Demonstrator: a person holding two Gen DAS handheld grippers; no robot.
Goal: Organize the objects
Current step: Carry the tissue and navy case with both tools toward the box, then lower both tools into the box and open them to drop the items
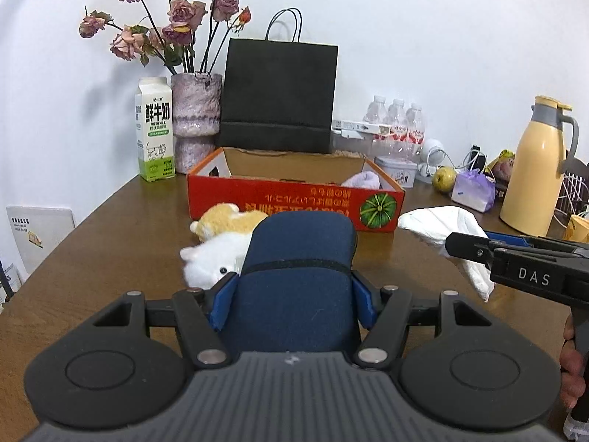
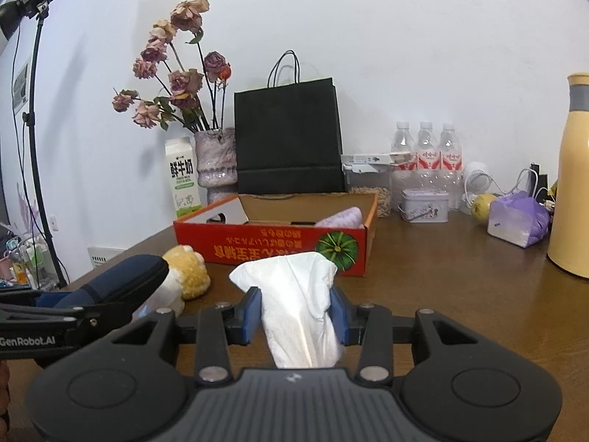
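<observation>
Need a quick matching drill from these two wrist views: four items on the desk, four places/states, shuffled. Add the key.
Items
1. navy case
2. white tissue pack
3. plush toys
4. lavender cloth

Places/states
A. inside the red box
B. clamped in the right tongs
C. lying on the table in front of the red box
D. clamped in the left tongs

Pairs: 1-D, 2-B, 3-C, 4-A
</observation>
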